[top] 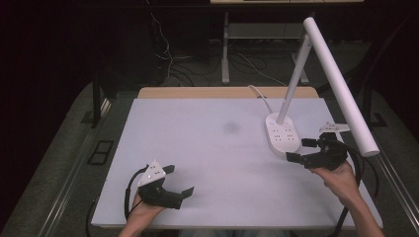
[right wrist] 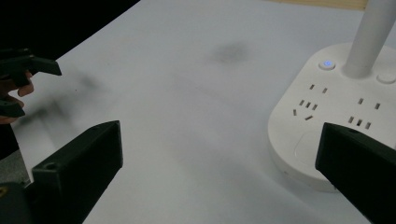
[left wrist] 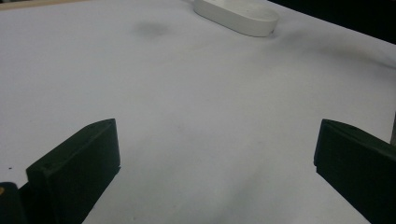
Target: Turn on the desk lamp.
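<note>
A white desk lamp stands at the right of the white table; its oval base [top: 282, 133] carries socket slots and a small lit blue button [right wrist: 328, 63]. Its stem [right wrist: 371, 39] rises from the base to a long tube head [top: 338, 81]. My right gripper [top: 302, 149] hovers open just right of the base, jaws wide apart, with the base's near edge [right wrist: 299, 144] by its right jaw. My left gripper [top: 179, 180] is open near the front left, nothing between its jaws. The lamp base [left wrist: 238, 16] lies far ahead of it.
A faint grey smudge [top: 230, 127] marks the table's middle. A white cable [top: 261, 96] runs from the lamp base off the back edge. The table's wooden rim [top: 227, 92] shows at the back. Dark floor with cables and a desk leg [top: 225, 49] lies beyond.
</note>
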{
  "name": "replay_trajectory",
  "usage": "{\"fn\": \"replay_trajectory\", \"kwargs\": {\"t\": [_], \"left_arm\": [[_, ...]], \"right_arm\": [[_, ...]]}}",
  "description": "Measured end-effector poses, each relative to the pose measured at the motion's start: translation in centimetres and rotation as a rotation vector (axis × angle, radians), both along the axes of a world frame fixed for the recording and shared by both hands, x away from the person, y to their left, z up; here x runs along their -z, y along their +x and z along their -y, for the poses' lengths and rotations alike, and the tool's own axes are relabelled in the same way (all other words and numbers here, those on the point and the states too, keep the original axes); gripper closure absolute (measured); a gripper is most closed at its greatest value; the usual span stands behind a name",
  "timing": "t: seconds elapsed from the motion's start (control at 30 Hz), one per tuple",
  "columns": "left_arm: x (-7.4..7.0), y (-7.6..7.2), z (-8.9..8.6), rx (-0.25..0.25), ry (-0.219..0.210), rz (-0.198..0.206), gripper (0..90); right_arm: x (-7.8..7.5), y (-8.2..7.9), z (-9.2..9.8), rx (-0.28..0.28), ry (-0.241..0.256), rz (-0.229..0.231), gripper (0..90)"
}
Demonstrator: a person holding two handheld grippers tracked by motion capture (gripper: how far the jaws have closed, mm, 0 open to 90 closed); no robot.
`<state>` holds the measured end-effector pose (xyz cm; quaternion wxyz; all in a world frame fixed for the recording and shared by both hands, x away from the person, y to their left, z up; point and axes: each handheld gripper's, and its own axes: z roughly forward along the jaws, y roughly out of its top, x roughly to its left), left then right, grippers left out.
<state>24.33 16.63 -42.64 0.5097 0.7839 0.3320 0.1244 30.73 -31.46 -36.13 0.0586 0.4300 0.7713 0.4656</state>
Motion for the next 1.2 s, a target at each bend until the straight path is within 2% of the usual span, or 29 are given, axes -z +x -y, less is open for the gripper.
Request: {"fn": "replay_trajectory", "kwargs": {"t": [0.27,0.73,1.07,1.2], "left_arm": [[0.0,0.0,0.1,0.005,0.006,0.001,0.0],[0.0,0.0,0.1,0.011,0.008,0.002,0.0],[0.1,0.1,0.3,0.020,0.011,-0.003,0.0],[0.1,0.1,0.2,0.018,0.010,-0.001,0.0]], "right_arm": [[-0.3,1.6,-0.1,-0.001,-0.003,-0.001,0.3],[0.1,4.3,0.3,0.005,-0.002,-0.023,0.3],[0.1,6.2,1.0,0.030,-0.004,-0.043,0.4],[0.2,6.9,1.3,0.054,-0.007,-0.039,9.4]]}}
